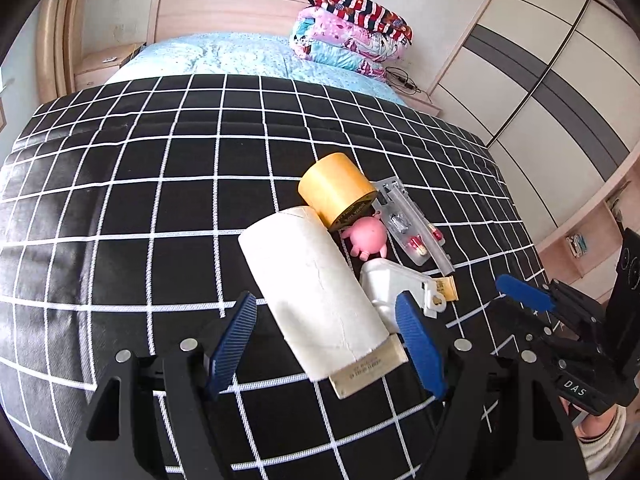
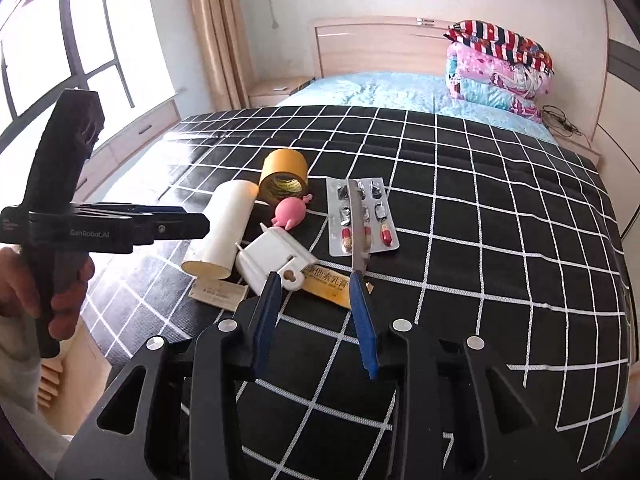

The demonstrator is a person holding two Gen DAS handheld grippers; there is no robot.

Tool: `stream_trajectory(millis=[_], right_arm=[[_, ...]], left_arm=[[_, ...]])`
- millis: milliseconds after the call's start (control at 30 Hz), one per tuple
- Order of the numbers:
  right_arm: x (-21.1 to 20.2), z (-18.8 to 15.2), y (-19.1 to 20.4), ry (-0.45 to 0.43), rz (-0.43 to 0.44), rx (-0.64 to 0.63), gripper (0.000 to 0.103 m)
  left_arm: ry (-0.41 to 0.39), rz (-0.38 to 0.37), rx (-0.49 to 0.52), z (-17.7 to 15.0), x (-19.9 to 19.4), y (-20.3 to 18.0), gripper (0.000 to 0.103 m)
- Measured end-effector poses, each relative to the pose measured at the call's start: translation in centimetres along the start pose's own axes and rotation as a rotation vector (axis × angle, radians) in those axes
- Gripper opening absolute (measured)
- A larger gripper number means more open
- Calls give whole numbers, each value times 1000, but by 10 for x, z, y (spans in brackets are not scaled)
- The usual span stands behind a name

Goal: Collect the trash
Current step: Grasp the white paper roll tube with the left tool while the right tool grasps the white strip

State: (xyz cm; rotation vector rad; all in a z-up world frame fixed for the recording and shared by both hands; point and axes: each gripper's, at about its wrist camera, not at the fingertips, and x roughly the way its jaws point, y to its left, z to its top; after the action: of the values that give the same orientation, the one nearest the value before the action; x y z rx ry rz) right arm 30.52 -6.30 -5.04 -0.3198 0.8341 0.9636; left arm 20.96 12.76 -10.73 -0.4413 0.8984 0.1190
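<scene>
A pile of items lies on the black checked cover (image 1: 160,208): a white paper roll (image 1: 312,292), a yellow tape roll (image 1: 336,186), a pink pig toy (image 1: 366,238), a white plastic squeezer (image 1: 396,284), a pill blister pack (image 2: 362,216) and a yellow tube (image 2: 332,288). My left gripper (image 1: 324,344) is open, its blue fingers either side of the paper roll's near end. My right gripper (image 2: 316,312) is open just in front of the yellow tube and white squeezer (image 2: 276,260). A clear strip (image 2: 358,232) lies over the blister pack.
The bed's blue sheet (image 1: 240,54) and folded quilts (image 1: 352,36) lie at the far end by the headboard. A wardrobe (image 1: 532,76) stands to the right, a window (image 2: 52,52) to the left. A small card (image 2: 218,294) lies under the roll.
</scene>
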Motion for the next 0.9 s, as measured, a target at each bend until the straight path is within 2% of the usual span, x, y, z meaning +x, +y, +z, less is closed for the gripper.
stream_trajectory(millis=[233,467,567,667,900], right_arm=[[21,11,-9,7,-39,15,35],[42,10,-14,46,-74,25,35],[47,8,-16,56,-80,37,23],[47,6,-19,50,-76,53,14],[40,7,-19,26,-65,56,13]], left_arm=[[39,40,-7,10,21,3,69],[52,93,38,10,34,-3,69],[42,107,55,10,35,-5,68],[24,137,64,8,35,-5,57],[3,136,48,3,29,-4,52]])
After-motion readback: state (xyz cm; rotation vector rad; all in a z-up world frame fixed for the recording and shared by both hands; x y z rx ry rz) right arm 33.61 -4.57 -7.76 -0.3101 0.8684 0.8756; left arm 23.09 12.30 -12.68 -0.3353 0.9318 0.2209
